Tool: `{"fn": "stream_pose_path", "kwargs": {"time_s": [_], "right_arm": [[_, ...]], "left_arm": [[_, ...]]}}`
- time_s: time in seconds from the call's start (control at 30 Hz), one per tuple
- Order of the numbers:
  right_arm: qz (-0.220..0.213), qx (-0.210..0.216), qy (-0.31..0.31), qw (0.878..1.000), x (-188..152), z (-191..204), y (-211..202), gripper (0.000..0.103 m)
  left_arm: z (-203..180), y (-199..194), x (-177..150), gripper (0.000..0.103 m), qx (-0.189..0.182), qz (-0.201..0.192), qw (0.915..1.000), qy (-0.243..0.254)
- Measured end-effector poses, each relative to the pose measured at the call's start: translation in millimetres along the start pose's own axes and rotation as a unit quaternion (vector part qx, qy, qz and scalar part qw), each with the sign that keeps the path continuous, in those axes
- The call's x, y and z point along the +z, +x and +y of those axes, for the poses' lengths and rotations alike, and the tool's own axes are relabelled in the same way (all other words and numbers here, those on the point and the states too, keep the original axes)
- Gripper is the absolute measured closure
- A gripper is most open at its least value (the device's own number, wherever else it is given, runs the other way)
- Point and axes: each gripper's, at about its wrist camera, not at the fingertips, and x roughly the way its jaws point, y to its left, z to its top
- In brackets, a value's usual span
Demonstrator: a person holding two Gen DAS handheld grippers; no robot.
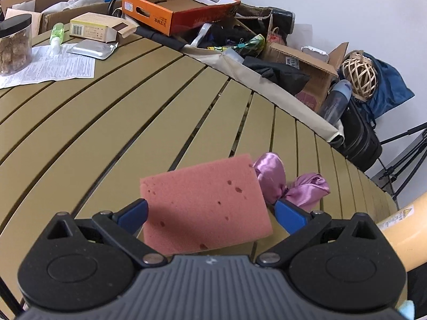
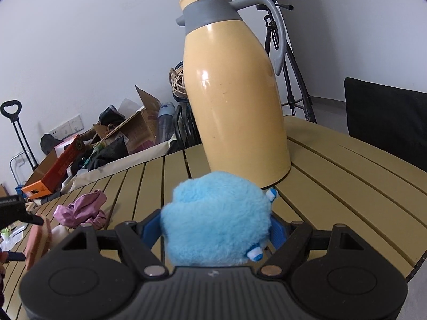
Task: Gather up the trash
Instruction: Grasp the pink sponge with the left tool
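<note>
The slatted tan table (image 1: 112, 138) fills the middle of both views, its boards fanning toward the upper right in the left wrist view; in the right wrist view a tall yellow thermos jug (image 2: 234, 101) stands on it in the upper centre, leaning slightly left in the frame, grey handle to the right; below it the right gripper (image 2: 216, 232) holds a fluffy blue plush toy (image 2: 216, 218) between its blue pads, jaws fairly wide and closed on its sides, the rounded toy showing no clear long axis; in the left wrist view the left gripper (image 1: 210, 210) clamps a pink sponge (image 1: 205, 205) at lower centre, jaws wide on its two short edges, its long axis running left to right and tilted up toward the right, broad face to the camera; just beyond its right corner a crumpled purple satin cloth (image 1: 291, 184) lies on the table
</note>
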Motion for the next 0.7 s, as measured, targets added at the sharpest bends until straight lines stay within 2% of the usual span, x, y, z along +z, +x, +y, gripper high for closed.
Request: {"fn": "stream_pose_path", "kwargs": {"time_s": [0.2, 0.7], "right_arm": [[0.0, 0.007, 0.004, 1.0, 0, -2, 0, 0.025], [0.004, 0.014, 0.001, 1.0, -1, 5, 3, 0.025]], "left_arm": [[6, 4, -1, 0.0, 0.006, -0.006, 0.9999, -0.01], [13, 10, -4, 0.0, -0.008, 0.0, 0.9998, -0.019]]}}
